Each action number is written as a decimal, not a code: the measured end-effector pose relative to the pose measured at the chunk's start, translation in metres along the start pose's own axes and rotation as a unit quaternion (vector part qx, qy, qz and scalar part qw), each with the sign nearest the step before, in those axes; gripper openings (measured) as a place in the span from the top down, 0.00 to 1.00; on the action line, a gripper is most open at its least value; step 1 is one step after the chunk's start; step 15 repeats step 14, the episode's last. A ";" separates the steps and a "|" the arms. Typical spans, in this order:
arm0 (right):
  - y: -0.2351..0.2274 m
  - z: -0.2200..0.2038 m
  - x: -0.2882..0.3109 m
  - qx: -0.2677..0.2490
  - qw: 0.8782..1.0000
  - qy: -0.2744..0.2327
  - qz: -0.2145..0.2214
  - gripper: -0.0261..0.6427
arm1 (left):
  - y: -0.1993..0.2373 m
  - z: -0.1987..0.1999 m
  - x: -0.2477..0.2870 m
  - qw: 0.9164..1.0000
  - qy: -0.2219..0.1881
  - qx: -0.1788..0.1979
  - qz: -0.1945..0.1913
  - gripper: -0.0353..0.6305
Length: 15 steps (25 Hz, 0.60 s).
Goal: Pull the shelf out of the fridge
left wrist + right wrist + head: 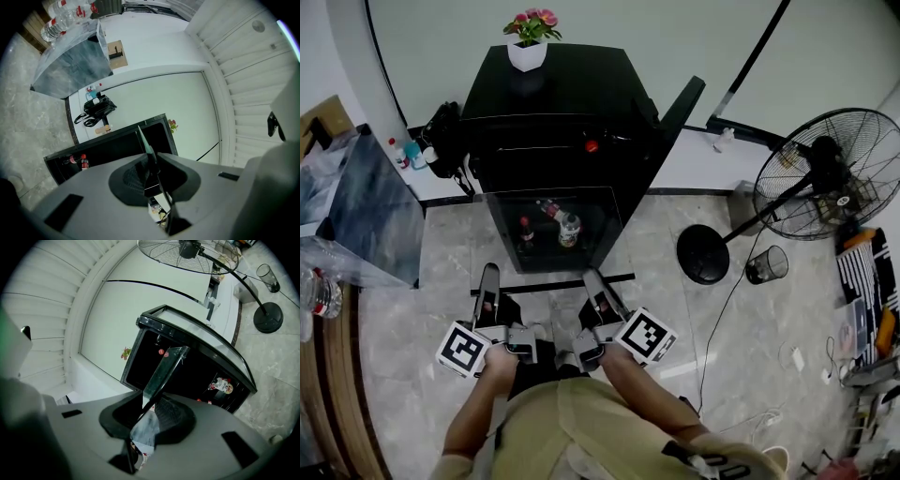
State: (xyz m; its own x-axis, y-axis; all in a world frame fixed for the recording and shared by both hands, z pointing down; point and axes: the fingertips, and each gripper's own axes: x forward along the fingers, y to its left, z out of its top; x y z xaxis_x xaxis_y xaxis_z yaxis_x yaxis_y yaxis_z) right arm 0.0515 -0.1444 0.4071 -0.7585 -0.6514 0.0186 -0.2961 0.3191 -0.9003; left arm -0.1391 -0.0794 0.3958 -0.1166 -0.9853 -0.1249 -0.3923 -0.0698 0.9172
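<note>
Two grippers pinch the glass shelf [562,281] between their pads: the left gripper [487,281] holds its left end and the right gripper [596,283] its right end. The shelf sits at lower centre of the head view, just below the open black fridge [553,122], whose lower compartment holds bottles [567,225].

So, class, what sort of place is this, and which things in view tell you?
Probably a workroom or spare room rather than a kitchen: a small black fridge with a flower pot on top stands on a marble-look floor, near a pedestal fan.
</note>
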 end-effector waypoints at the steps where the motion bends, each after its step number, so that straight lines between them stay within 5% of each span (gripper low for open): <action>1: 0.001 0.000 0.001 0.000 1.000 0.000 0.000 0.83 | 0.000 0.001 0.001 1.000 0.000 0.001 -0.001 0.87; 15: -0.016 -0.008 0.006 0.012 1.000 0.012 -0.020 0.83 | 0.023 -0.006 0.002 1.000 0.002 -0.010 0.024 0.87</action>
